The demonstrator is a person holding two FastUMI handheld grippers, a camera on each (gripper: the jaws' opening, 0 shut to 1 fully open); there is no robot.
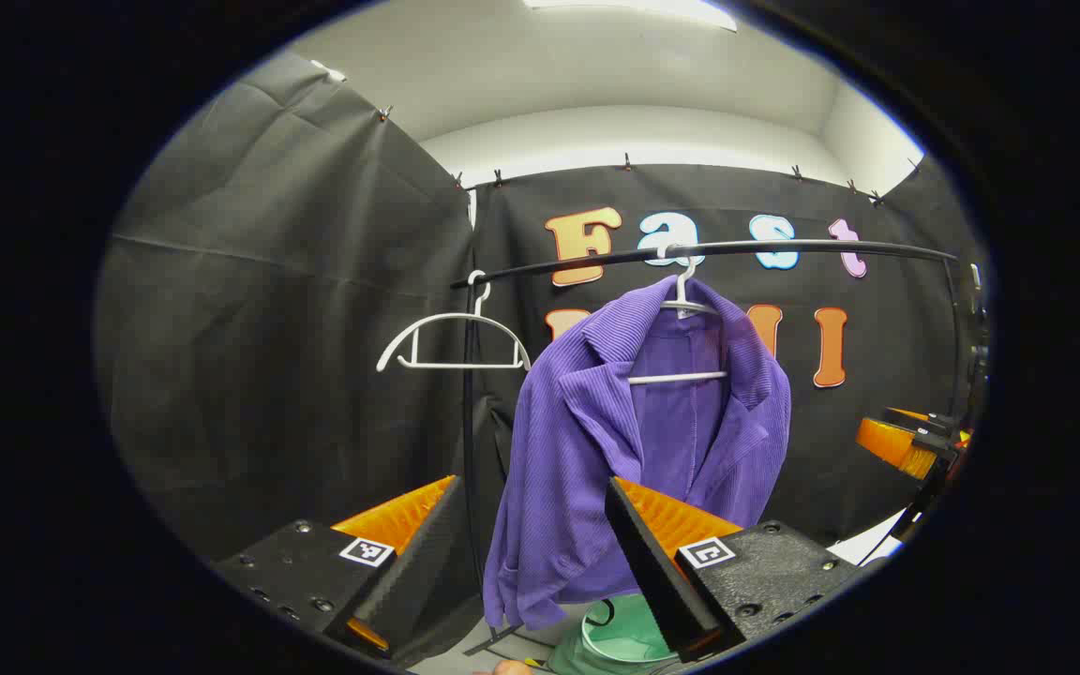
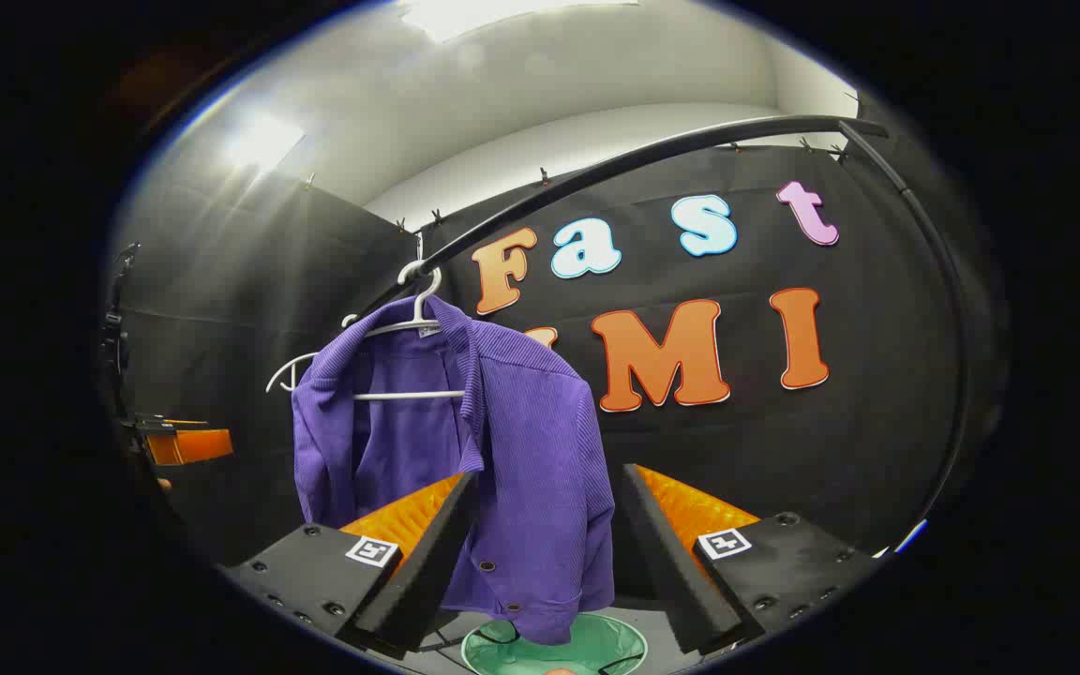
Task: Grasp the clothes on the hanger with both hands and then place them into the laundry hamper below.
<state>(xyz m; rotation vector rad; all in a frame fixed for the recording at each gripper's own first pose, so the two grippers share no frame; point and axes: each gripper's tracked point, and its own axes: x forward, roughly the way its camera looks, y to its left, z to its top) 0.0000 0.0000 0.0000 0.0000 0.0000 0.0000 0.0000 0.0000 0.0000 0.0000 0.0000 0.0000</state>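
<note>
Approach step, nothing grasped: purple corduroy jacket (image 1: 634,441) hanging on white hanger (image 1: 685,305) above green laundry hamper (image 2: 554,647); left gripper (image 1: 531,534) and right gripper (image 2: 545,525) both spread wide, empty; next, closing in on each jacket side

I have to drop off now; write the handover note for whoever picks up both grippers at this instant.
Left gripper: open, holding nothing, facing the purple jacket.
Right gripper: open, holding nothing, facing the jacket's other side.
The jacket hangs on a white hanger on the black rail; an empty hanger hangs beside it. The green hamper sits below.
Done: approach only.
Left: grasp the jacket with both grippers, lift it off, drop it into the hamper.
</note>
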